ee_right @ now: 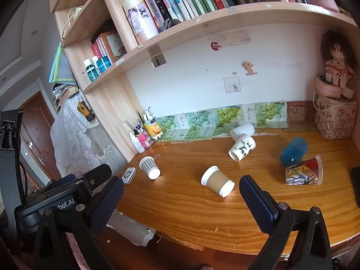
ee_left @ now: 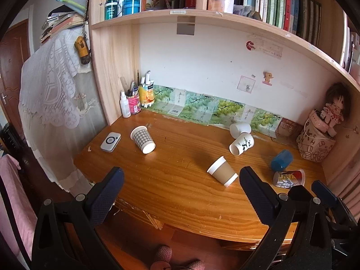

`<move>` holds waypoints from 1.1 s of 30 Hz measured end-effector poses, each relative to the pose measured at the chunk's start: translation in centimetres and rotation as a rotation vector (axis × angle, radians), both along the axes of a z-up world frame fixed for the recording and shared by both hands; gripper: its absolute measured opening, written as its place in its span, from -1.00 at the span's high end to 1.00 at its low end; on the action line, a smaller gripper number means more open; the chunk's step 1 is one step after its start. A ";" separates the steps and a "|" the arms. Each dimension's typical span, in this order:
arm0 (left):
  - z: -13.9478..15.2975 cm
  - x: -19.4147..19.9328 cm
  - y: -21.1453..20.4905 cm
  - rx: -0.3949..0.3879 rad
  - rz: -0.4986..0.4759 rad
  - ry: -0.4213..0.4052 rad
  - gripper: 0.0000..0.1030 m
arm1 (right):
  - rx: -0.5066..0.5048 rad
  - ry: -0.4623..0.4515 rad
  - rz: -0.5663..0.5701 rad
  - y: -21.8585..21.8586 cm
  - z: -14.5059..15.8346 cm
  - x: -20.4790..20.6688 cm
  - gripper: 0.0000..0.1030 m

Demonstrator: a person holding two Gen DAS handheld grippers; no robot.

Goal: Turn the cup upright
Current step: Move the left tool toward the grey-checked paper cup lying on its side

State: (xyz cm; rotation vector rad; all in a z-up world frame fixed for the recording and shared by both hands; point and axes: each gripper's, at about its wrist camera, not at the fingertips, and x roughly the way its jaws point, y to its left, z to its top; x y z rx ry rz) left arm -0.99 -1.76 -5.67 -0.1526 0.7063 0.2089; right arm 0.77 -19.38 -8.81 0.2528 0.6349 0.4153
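Note:
Several cups lie on their sides on the wooden desk (ee_left: 180,198). A brown paper cup (ee_left: 222,171) (ee_right: 217,181) lies near the middle. A grey checked cup (ee_left: 143,139) (ee_right: 149,167) lies at the left. A panda cup (ee_left: 241,144) (ee_right: 242,147) lies in front of a white cup (ee_left: 240,129) (ee_right: 242,131). A blue cup (ee_left: 281,160) (ee_right: 293,151) and a printed cup (ee_left: 289,178) (ee_right: 303,172) lie at the right. My left gripper (ee_left: 181,186) is open and empty, held back from the desk's front edge. My right gripper (ee_right: 181,193) is open and empty, just short of the brown cup.
A small white device (ee_left: 110,142) lies at the desk's left edge. Pen holders and a spray bottle (ee_left: 125,105) stand at the back left. A fabric basket with a doll (ee_left: 316,139) stands at the back right. A bookshelf (ee_left: 202,15) hangs above.

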 end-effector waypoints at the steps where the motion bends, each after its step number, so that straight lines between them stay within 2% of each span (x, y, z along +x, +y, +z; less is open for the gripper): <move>1: -0.3 -0.1 0.1 -0.005 0.011 0.014 -0.99 | -0.001 0.012 0.012 0.1 -0.2 0.2 -1.00; 5: -0.8 -0.4 0.7 -0.035 0.057 0.045 -0.99 | -0.014 0.035 0.041 0.2 -0.6 0.4 -1.00; 11: -0.9 -1.2 1.3 -0.032 0.122 0.068 -0.99 | -0.005 0.036 0.051 0.1 -0.8 0.8 -1.00; 16: -0.9 -1.6 2.3 -0.039 0.173 0.070 -0.99 | -0.004 0.011 0.057 0.1 -1.2 0.5 -1.00; 21: -1.4 0.0 4.8 -0.122 0.210 0.075 -0.99 | -0.017 -0.043 0.032 0.5 -1.2 0.9 -1.00; 25: -2.1 2.2 7.0 -0.159 0.233 0.101 -0.99 | -0.032 -0.098 0.012 0.9 -1.1 1.2 -1.00; 33: -3.4 8.1 10.9 -0.123 0.214 0.143 -0.99 | -0.098 -0.182 -0.036 3.9 -1.1 3.8 -1.00</move>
